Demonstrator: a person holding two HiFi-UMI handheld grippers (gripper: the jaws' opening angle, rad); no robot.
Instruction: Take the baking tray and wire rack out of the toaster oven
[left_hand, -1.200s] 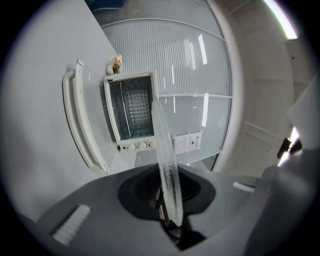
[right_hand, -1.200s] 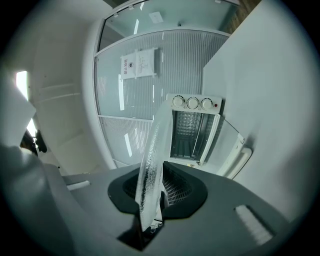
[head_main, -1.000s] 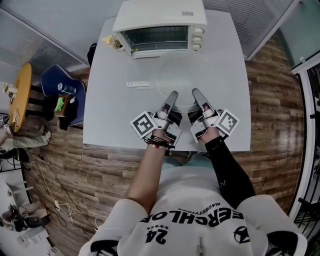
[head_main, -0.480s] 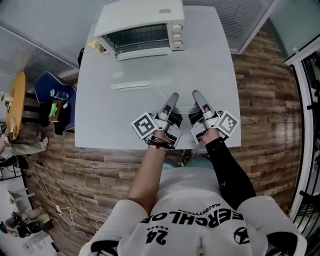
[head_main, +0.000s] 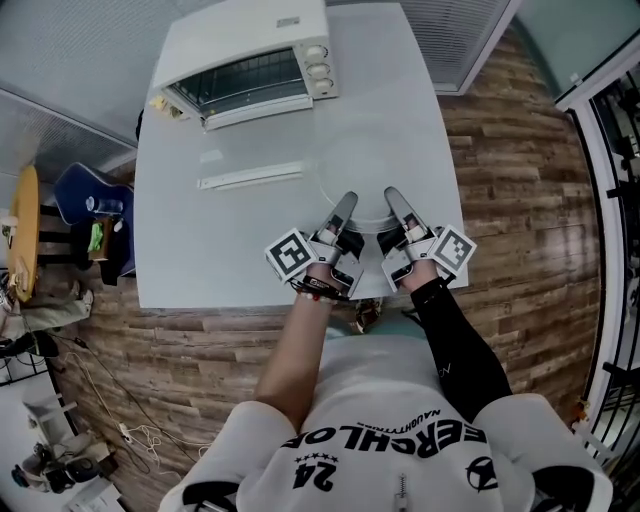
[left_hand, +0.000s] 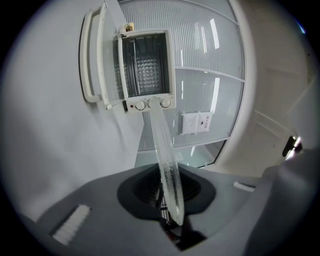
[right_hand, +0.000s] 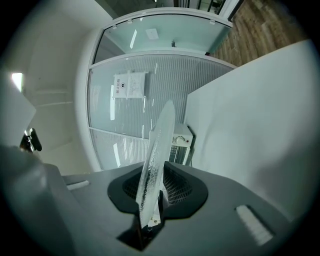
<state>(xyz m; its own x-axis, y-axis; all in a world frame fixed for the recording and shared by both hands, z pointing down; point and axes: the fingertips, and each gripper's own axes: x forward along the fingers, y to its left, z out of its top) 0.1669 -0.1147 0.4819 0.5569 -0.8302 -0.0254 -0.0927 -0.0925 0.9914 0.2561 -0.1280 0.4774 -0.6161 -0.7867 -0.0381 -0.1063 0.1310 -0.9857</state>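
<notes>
A white toaster oven (head_main: 245, 60) stands at the table's far left with its door (head_main: 262, 103) folded down; a grid-like rack (left_hand: 147, 75) shows inside it. A clear round plate (head_main: 375, 175) lies flat over the white table (head_main: 180, 250), faint in the head view. My left gripper (head_main: 347, 199) and right gripper (head_main: 390, 193) are both shut on its near rim, side by side, close to the table's near edge. Each gripper view shows the plate edge-on between the jaws: left gripper (left_hand: 170, 192), plate (left_hand: 165, 150); right gripper (right_hand: 152, 200), plate (right_hand: 157, 150). The oven (right_hand: 181, 145) is far ahead.
A bright white streak (head_main: 250, 177) lies on the table between the oven and the plate. Left of the table are a blue chair (head_main: 85, 200) and a yellow round table (head_main: 22, 230). Cables (head_main: 110, 400) trail over the wooden floor. Ribbed glass panels (left_hand: 200, 50) stand behind the oven.
Both grippers have drawn back from the oven with the clear plate, toward the table's near edge. The oven now sits farther away and more to the left in the head view.
</notes>
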